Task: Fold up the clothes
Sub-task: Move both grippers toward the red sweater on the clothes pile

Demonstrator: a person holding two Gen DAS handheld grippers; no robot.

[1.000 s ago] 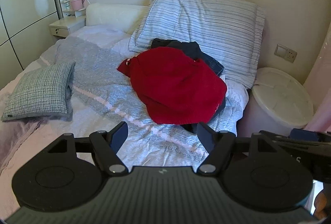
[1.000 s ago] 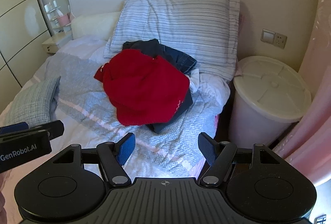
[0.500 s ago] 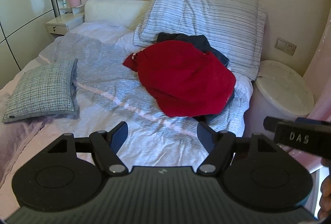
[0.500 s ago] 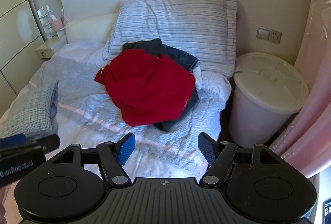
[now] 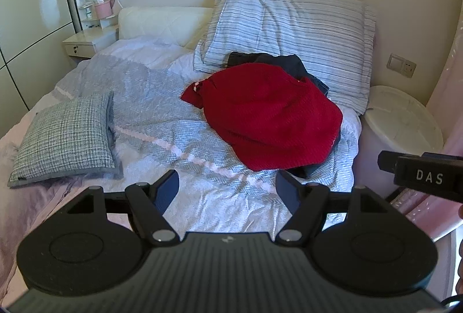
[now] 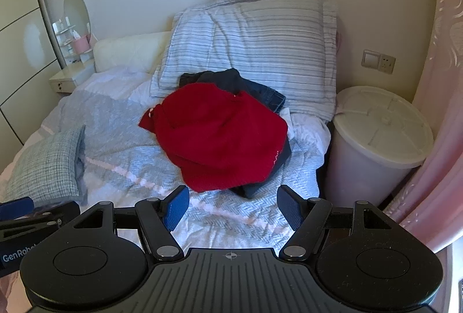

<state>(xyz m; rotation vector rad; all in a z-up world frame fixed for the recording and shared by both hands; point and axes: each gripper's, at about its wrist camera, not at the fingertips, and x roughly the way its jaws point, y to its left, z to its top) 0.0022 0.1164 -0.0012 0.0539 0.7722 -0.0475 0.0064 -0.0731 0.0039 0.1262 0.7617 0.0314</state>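
Both views pulled back and up versus a second ago, left gripper and right gripper fingers wide and empty above the bed, red sweater heaped on dark clothes by the striped pillow.

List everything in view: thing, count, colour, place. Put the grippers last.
red sweater: 1, red, top of the pile on the bed
dark clothes: number unclear, navy, under the sweater
striped pillow: 1, blue-white, against the wall
checked cushion: 1, grey, bed's left side
duvet: 1, grey-white, covering the bed
lidded bin: 1, white, right of the bed
nightstand: 1, cream, far left
left gripper: fingers open, empty
right gripper: fingers open, empty
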